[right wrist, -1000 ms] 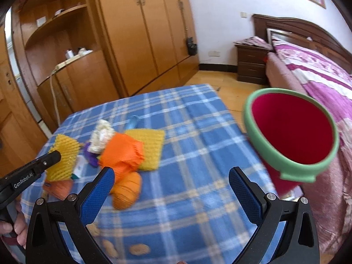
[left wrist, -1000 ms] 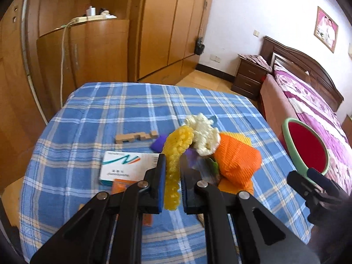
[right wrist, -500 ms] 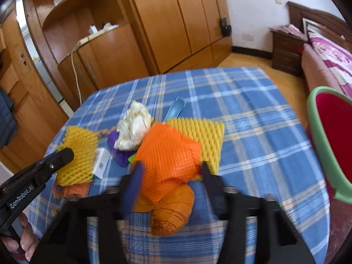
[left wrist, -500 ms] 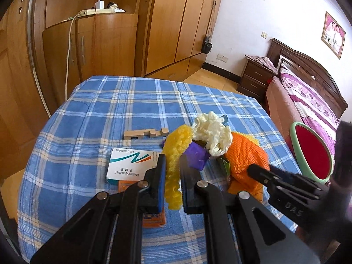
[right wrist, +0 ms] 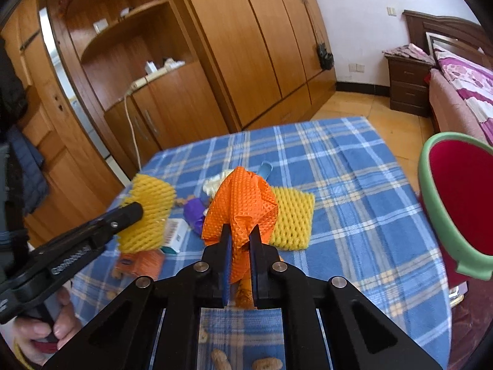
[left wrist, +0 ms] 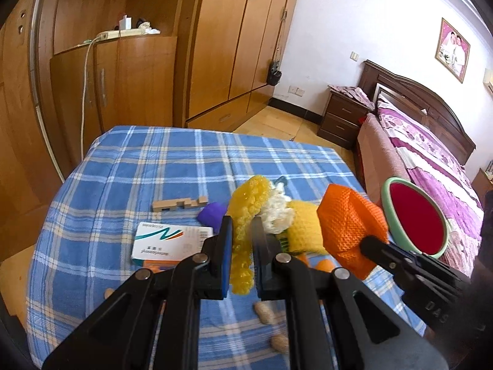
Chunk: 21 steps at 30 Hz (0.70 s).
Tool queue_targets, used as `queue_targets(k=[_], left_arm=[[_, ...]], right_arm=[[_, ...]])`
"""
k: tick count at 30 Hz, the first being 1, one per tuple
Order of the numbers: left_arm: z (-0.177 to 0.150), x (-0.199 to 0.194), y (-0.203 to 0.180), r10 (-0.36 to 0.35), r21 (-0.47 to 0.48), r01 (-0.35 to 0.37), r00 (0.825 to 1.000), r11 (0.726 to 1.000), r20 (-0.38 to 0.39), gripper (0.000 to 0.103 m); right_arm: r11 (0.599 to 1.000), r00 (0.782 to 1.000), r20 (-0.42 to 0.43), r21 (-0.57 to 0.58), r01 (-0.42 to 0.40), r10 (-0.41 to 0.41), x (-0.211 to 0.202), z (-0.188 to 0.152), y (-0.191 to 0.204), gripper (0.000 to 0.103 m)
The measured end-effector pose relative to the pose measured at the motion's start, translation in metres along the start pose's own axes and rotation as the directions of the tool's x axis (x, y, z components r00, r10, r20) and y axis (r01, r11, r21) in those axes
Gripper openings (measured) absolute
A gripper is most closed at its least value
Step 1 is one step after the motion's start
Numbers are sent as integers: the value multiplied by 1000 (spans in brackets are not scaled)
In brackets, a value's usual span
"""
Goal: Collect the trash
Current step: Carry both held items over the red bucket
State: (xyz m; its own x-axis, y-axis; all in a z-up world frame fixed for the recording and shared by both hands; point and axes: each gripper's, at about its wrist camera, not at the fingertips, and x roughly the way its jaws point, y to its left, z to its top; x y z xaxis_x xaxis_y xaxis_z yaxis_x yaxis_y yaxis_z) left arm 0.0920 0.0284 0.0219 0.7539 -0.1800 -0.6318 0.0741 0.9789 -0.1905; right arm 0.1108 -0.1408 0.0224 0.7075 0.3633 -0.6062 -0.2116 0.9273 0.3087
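My left gripper (left wrist: 242, 226) is shut on a yellow foam net (left wrist: 248, 197) and holds it above the blue plaid table (left wrist: 154, 160); it also shows in the right wrist view (right wrist: 148, 212). My right gripper (right wrist: 240, 234) is shut on an orange foam net (right wrist: 243, 206), lifted off the table; the net also shows in the left wrist view (left wrist: 348, 222). A red bin with a green rim (right wrist: 456, 203) stands at the table's right edge. A second yellow net (right wrist: 292, 219), white crumpled trash (left wrist: 277, 209) and a purple wrapper (left wrist: 211, 211) lie on the table.
A white medicine box (left wrist: 166, 242), a wooden puzzle piece (left wrist: 178, 204), an orange packet (right wrist: 138, 263) and peanuts (left wrist: 263, 313) lie on the table. Wooden wardrobes stand behind. A bed (left wrist: 431, 160) is to the right.
My right gripper moved in from the right, closed on the orange net and lifted it. My left gripper kept the yellow net and rose slightly.
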Motion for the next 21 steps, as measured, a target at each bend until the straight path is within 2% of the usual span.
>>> queue_targets(k=[8,21], left_arm=[[7,-6,-28,-34,40,33,999,999,13,11],[16,1,-90,-97,121,95,995,988,8,11]], right_arm=[[1000,996,87,26,0,-2,-45,6,-15,10],[990,977,188,119,77,-99,-101,13,-67,10]])
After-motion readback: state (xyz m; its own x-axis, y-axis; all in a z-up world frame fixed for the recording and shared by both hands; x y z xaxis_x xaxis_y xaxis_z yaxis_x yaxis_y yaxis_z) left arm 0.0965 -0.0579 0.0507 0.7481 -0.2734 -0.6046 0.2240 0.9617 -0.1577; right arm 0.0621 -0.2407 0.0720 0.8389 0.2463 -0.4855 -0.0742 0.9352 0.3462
